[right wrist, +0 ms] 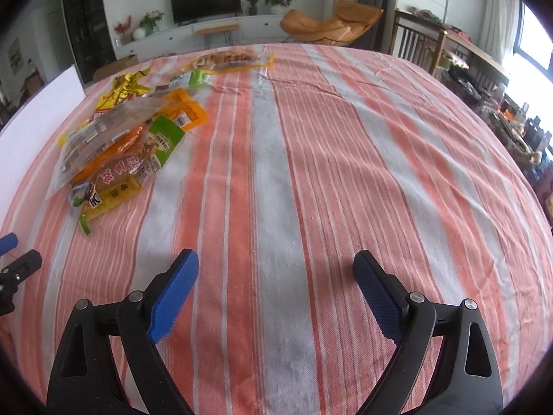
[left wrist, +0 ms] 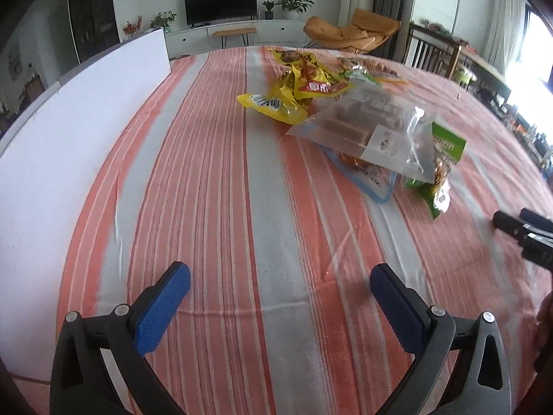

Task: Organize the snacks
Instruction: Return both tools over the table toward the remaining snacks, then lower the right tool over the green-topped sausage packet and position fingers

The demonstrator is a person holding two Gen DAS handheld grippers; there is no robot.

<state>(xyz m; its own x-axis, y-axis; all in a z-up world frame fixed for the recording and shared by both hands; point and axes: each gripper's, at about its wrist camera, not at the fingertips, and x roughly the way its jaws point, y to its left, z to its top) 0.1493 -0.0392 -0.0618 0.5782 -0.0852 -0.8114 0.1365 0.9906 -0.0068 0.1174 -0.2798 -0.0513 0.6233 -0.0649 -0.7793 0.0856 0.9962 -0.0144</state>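
Observation:
A heap of snack packets lies on the orange and grey striped tablecloth [left wrist: 221,180]. In the left wrist view a clear bag of brown bars [left wrist: 366,122] tops the heap, with a yellow packet [left wrist: 304,88] behind it and a green packet [left wrist: 440,169] to its right. My left gripper [left wrist: 280,278] stands open over bare cloth, well short of the heap. In the right wrist view the same heap [right wrist: 121,145] sits far left. My right gripper [right wrist: 276,266] is open above bare cloth, with nothing between its fingers. A long orange packet [right wrist: 228,60] lies apart at the far edge.
A white board [left wrist: 69,131] stands along the left edge of the table. The right gripper's black tips [left wrist: 522,228] show at the right edge of the left wrist view. A wooden chair [right wrist: 418,43] stands beyond the table's far right side.

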